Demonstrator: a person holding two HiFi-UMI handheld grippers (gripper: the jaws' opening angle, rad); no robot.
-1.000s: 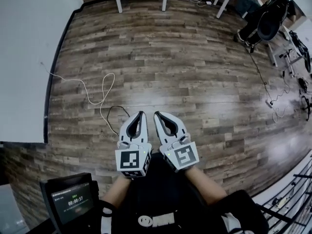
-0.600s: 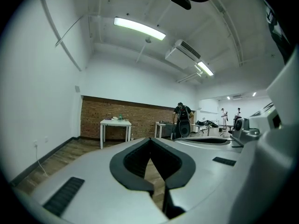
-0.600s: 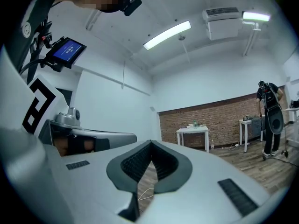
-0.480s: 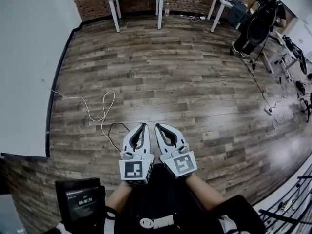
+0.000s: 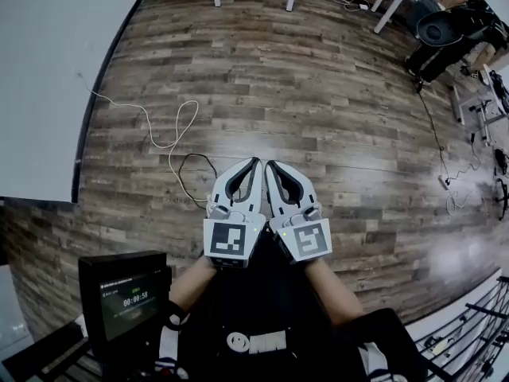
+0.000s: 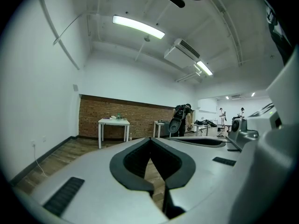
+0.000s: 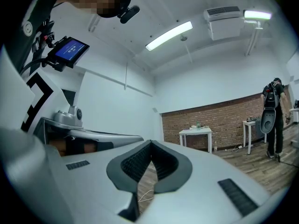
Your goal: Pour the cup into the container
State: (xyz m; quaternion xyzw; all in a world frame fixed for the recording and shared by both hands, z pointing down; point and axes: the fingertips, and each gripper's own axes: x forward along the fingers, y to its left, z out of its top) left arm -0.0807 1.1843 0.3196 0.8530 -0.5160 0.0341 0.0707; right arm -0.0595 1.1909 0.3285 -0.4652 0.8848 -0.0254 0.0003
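No cup or container shows clearly. A white table (image 6: pixel 113 122) against the far brick wall bears a few small items, too small to tell; the right gripper view also has this table (image 7: pixel 195 132). My left gripper (image 5: pixel 256 162) and right gripper (image 5: pixel 269 165) are held side by side above the wooden floor (image 5: pixel 318 110), pointing roughly level toward that wall. The left gripper (image 6: pixel 150 138) is shut with its tips together and nothing between them. The right gripper (image 7: pixel 150 142) is likewise shut and empty.
A white cable (image 5: pixel 171 134) and a black cable (image 5: pixel 191 173) lie looped on the floor ahead to the left. A small screen device (image 5: pixel 127 301) sits by my left arm. A white wall (image 5: pixel 48 94) runs along the left. A person with dark gear (image 5: pixel 445 34) stands far right.
The head view has tipped down again, so the far table has slid out of the top. Both grippers stay shut and side by side, a little higher and further right in the picture.
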